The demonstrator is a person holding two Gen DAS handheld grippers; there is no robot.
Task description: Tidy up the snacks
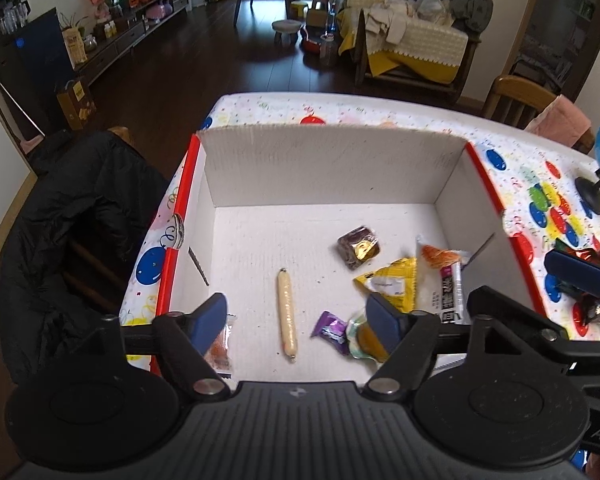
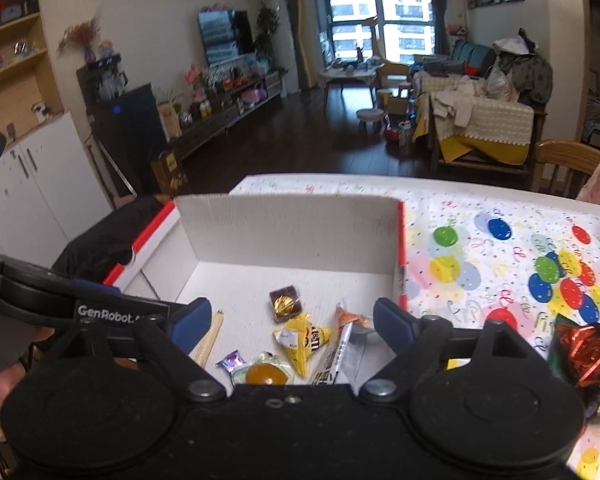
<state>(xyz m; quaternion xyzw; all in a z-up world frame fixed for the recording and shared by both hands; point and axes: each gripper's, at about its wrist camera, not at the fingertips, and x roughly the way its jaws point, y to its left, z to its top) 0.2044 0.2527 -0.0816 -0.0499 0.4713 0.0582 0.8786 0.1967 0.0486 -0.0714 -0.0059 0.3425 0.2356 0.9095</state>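
Left wrist view shows the left gripper (image 1: 298,320) spread wide and empty above the white box (image 1: 328,168), where a sausage stick (image 1: 287,314), yellow packet (image 1: 392,282) and other snacks lie on the floor. The right gripper (image 2: 292,322) also gapes empty over the box.

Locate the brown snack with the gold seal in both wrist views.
Left wrist: the brown snack with the gold seal lies on the box floor, right of centre, above the yellow packet.
Right wrist: the same snack sits mid-floor, centred between the open fingers, above the yellow packet.
Shared landmark: the white cardboard box's back wall.
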